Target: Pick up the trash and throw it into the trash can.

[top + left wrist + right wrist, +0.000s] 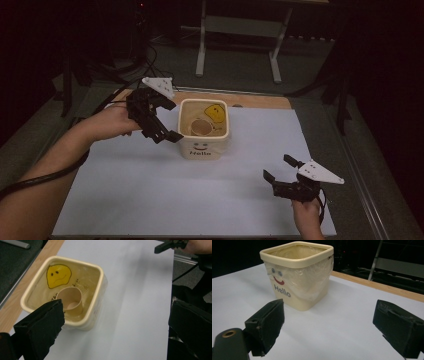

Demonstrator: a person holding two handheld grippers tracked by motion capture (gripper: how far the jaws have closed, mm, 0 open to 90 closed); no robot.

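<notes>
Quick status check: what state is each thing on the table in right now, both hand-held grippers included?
Cream tub: upright on the white sheet, open-topped, "Hello" face toward the person.
Paper cup: inside the tub, tilted, mouth showing, empty.
Yellow face sticker: on the tub's inner wall.
Left hand-held gripper: open, empty, beside the tub's rim.
Right hand-held gripper: open, empty, apart from the tub.

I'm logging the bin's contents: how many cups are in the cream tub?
1. A brown paper cup sits upright in the cream tub, below the yellow face drawn on the inner wall; something small could be hidden behind the near wall.
</notes>
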